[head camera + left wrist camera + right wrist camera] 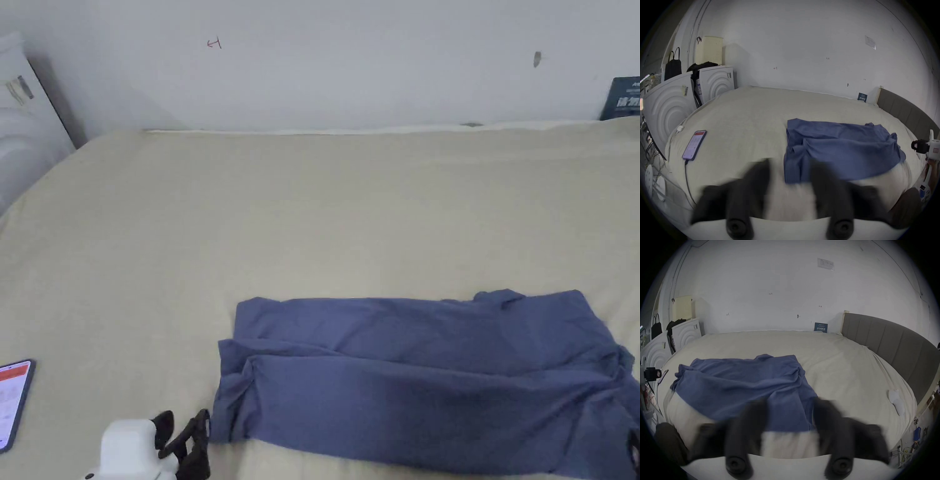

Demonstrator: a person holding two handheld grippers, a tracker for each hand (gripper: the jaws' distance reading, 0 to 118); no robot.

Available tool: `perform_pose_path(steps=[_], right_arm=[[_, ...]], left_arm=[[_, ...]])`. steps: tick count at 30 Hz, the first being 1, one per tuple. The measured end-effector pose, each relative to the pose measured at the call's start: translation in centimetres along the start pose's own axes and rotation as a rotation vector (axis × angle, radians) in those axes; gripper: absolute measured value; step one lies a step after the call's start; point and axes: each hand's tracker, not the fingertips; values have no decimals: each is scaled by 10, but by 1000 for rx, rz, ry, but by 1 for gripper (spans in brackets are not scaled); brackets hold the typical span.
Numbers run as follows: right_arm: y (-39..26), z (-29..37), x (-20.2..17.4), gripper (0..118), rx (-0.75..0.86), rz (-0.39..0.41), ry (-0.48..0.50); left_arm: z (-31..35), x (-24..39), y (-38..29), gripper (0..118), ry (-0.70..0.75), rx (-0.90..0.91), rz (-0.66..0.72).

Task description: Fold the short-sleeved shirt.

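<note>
On the near half of the cream bed (187, 237) lies the blue shirt (412, 375), stretched out in a long band from left to right, with one lengthwise fold already laid over it, so it reads as a narrow strip rather than a spread-out tee. A bunched bit of collar or sleeve pokes up at its far right edge (hard to say which from here).

The left gripper (789, 168) is just off the shirt's left end, jaws parted and empty; in the head view it sits at the bottom edge (185, 434), right beside the hem corner but not on it. The right gripper (790, 407) hangs over the shirt's right end, jaws spread wide with blue cloth showing between them, yet nothing pinched as far as the blur lets me judge.

So where are we? I'd call it midway: the long fold looks done, the cross folds that bring the two ends together are still to come. The left end is rumpled, with a loose flap near the corner, and may want smoothing first.

Off to the left, a phone (694, 144) rests on the bed, well apart from the cloth.
</note>
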Motion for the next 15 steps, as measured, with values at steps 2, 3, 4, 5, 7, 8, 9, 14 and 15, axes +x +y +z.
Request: perform_pose_path(steps=[2, 3, 4, 5, 7, 8, 9, 14, 15], right_arm=[[-10, 8, -2, 1, -4, 7, 4], [-14, 14, -3, 1, 2, 16, 4], [-17, 17, -4, 1, -6, 30, 7], [-18, 18, -4, 1, -21, 43, -1], [-23, 22, -2, 1, -31, 45, 8], [-25, 24, 0, 1, -35, 46, 14], [-25, 24, 1, 1, -41, 49, 13], [-28, 29, 14, 1, -60, 56, -14], [-28, 30, 17, 1, -64, 57, -23]], left_arm=[[9, 6, -12, 7, 16, -6, -5], [10, 6, -16, 7, -28, -4, 11], [2, 7, -17, 7, -72, -27, 26], [-5, 9, -18, 8, -36, -44, 26], [-22, 9, -18, 36, -8, -74, 43], [-35, 5, -15, 80, -13, -84, 72], [-44, 3, -14, 113, 5, -84, 95], [-96, 1, -10, 117, 43, -184, 56], [-101, 1, -13, 117, 86, -195, 27]])
